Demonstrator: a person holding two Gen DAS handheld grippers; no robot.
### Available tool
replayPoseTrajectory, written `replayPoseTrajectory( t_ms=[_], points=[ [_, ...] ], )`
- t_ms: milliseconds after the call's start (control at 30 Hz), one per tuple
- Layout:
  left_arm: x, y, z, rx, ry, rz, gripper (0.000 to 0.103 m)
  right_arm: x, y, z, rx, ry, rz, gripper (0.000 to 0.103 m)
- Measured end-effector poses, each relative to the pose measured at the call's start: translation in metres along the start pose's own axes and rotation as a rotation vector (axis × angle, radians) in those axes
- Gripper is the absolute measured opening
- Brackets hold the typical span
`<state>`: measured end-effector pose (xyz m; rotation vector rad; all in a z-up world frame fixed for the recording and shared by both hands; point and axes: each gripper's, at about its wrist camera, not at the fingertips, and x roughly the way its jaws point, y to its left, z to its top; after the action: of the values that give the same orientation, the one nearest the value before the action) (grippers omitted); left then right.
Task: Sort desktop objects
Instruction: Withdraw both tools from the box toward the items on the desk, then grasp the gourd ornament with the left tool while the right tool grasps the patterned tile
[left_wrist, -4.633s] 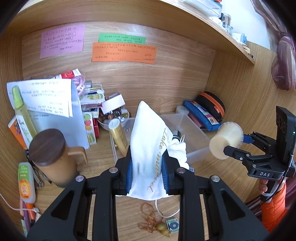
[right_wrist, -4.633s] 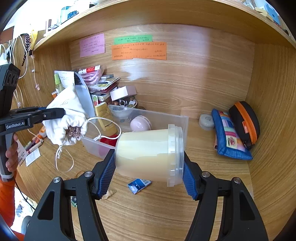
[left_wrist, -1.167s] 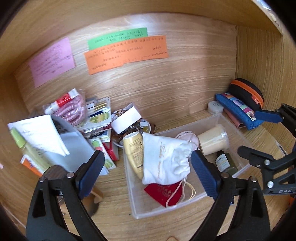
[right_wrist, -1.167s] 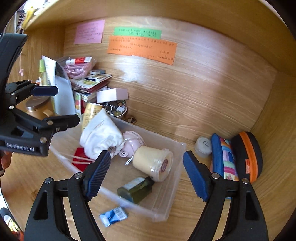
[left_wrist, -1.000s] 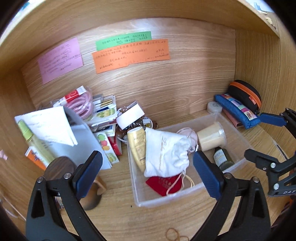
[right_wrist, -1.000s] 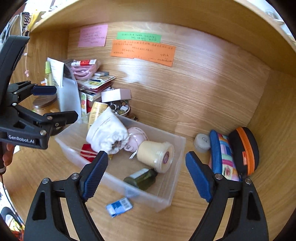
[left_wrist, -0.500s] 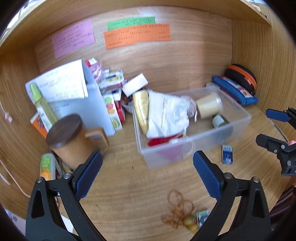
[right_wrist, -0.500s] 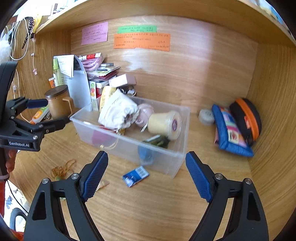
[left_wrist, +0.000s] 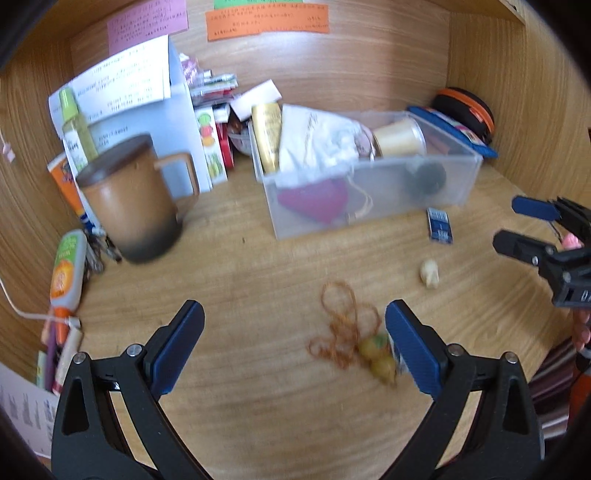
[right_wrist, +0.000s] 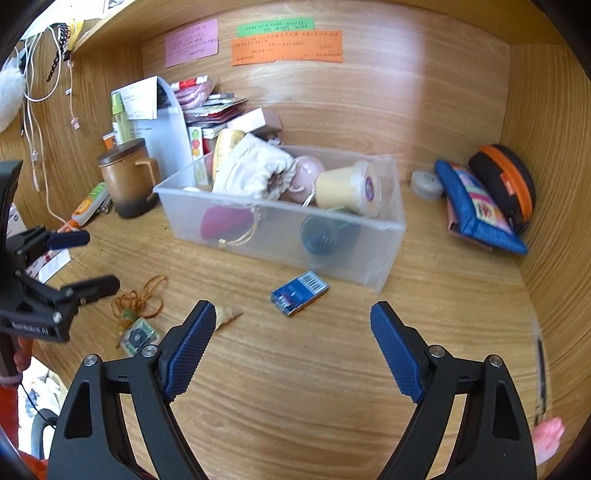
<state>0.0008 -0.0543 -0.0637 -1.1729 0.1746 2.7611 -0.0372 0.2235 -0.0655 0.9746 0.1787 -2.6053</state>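
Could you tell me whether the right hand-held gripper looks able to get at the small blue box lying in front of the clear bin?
Probably yes: the right hand-held gripper is open and empty, and only bare desk separates it from the blue box.

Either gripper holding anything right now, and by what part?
Nothing is held. The left gripper and the right gripper both stand open and empty above the desk.

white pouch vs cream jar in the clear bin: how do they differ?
The white pouch is soft, crumpled cloth with a drawstring mouth; the cream jar is a rigid, smooth cylinder. The pouch slumps toward the bin's left half, propped against a gold tube; the jar lies on its side in the right half, lid facing the right wrist camera. The pouch looks bulkier than the jar. Both sit inside the clear bin, untouched by either hand-held gripper.
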Motion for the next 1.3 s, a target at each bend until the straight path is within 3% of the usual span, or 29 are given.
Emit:
replayPoseTrajectory(
  t_ms=[367,500,767,867,933,1000,1167,1300],
  points=[
    [0.009,-0.014,-0.019,0.033,0.048,-0.052,0.096,0.001,0.026,-0.014,-0.026,0.023,0.06,0.084],
    [0.013,-0.007,-0.016,0.006,0.074,-0.093,0.067,-0.001,0.032,-0.017,-0.033,0.025,0.075,0.084],
    [0.021,-0.005,-0.022,0.008,0.102,-0.108,0.065,0.001,0.049,-0.019,-0.065,0.035,0.106,0.084],
    [0.024,-0.008,-0.02,0.038,0.085,-0.092,0.048,0.005,0.058,-0.021,-0.077,0.043,0.134,0.084],
    [0.025,-0.007,-0.017,0.043,0.082,-0.099,0.027,0.007,0.066,-0.022,-0.09,0.052,0.157,0.082],
    [0.025,-0.005,-0.016,0.05,0.072,-0.087,0.017,0.011,0.073,-0.025,-0.095,0.065,0.171,0.082],
    [0.022,0.008,-0.02,0.012,0.057,-0.085,0.017,0.024,0.09,-0.03,-0.112,0.109,0.19,0.061],
    [0.017,0.016,-0.025,-0.015,0.048,-0.097,0.017,0.035,0.1,-0.031,-0.115,0.142,0.196,0.056]
  ],
)
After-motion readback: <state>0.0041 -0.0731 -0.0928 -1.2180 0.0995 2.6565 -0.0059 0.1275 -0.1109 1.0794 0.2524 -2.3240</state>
